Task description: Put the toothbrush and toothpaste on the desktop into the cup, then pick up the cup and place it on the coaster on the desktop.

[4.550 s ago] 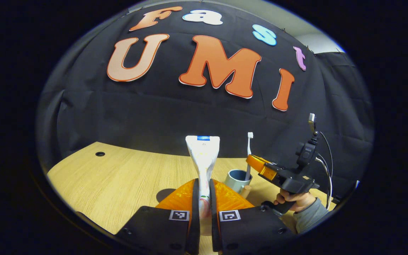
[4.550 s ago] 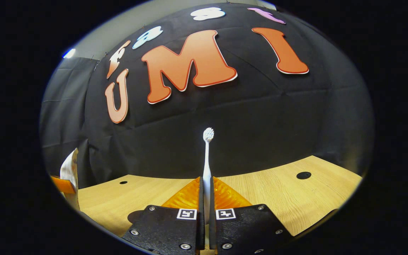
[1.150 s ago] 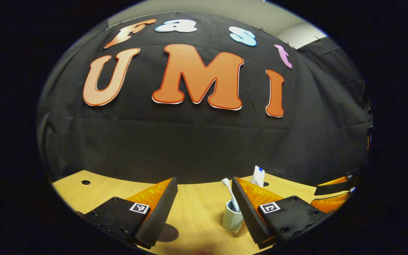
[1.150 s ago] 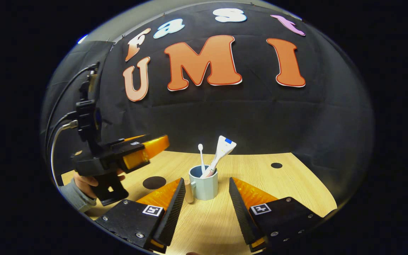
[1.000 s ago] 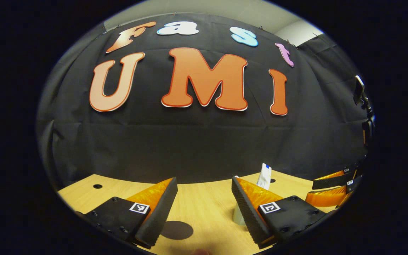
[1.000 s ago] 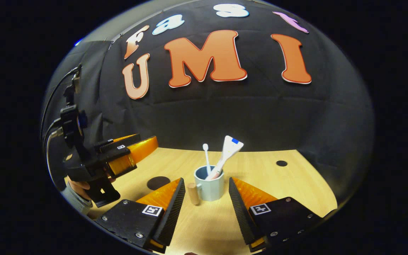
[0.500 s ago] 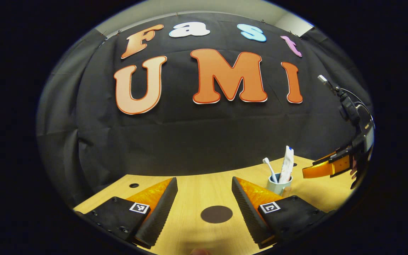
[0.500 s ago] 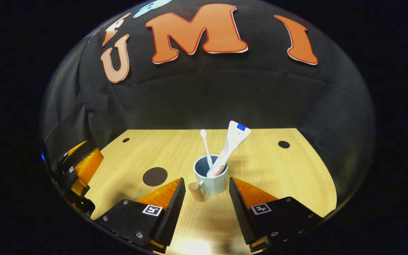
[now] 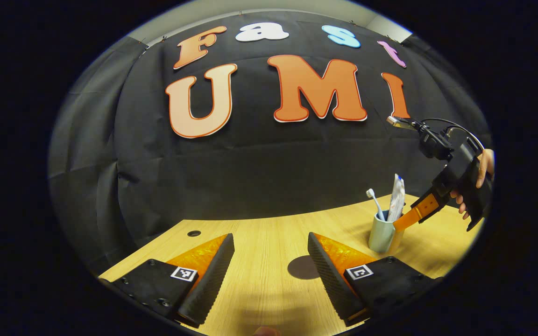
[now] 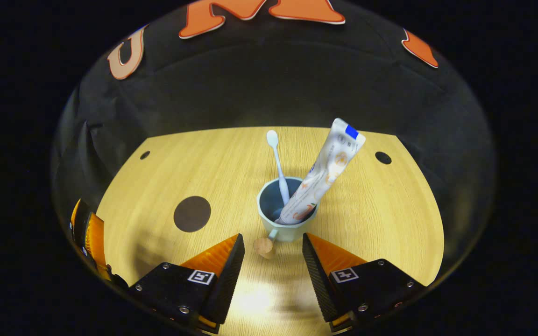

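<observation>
Right tongs (image 10: 272, 261): spread wide, lower centre, pale blue ceramic cup (image 10: 286, 215) just beyond.
Left tongs (image 9: 270, 261): released, empty.
Cup: white toothbrush (image 10: 279, 163), white toothpaste tube (image 10: 325, 170) inside.

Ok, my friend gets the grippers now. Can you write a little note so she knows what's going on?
Left gripper: open, holding nothing, above the desktop.
Right gripper: open, holding nothing, tilted down over the cup, fingers apart either side of the cup's handle.
Toothbrush and toothpaste: both standing in the cup.
Coaster: the dark round disc on the desktop, apart from the cup, nothing on it.
Done: both items are in the cup.
Left: grip the cup, lift it, set it on the coaster.
</observation>
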